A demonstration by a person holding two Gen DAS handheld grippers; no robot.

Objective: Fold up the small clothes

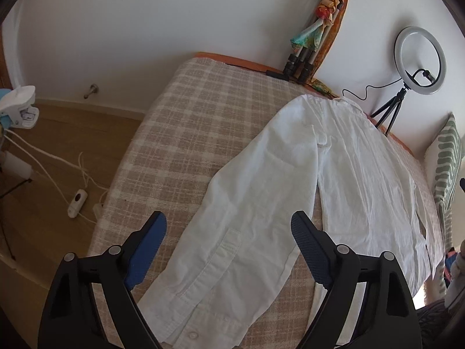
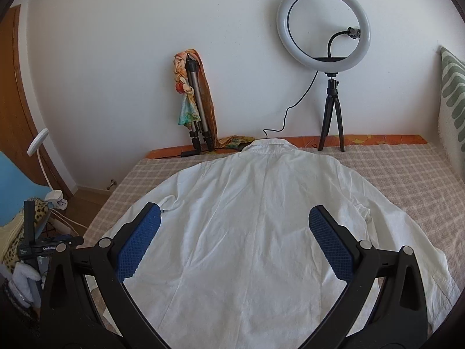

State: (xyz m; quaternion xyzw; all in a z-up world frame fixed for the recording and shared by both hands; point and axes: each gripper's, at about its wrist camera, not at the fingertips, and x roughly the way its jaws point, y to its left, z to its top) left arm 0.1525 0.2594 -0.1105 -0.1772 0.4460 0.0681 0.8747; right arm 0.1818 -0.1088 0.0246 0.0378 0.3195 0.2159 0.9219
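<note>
A white long-sleeved button shirt lies spread flat, back side up, on a bed covered by a beige-and-white checked blanket. In the right wrist view the shirt fills the centre and lower part of the frame, its collar pointing to the wall at the upper centre and a sleeve running down each side.

In the left wrist view the same shirt runs from the upper right toward the bottom centre, and one sleeve with its buttoned cuff stretches to the bottom of the frame. The left gripper is released, its blue-padded jaws set wide above that sleeve with the cloth showing between them, and no pad presses on it.

The right gripper is likewise released, jaws wide over the lower back of the shirt, holding nothing.

Against the white wall, at the upper right of the right wrist view, a white ring light on a small black tripod stands on the far edge of the bed. Left of it a folded grey tripod draped with a colourful scarf leans on the wall. A green-and-white patterned cushion shows at the right edge.
</note>
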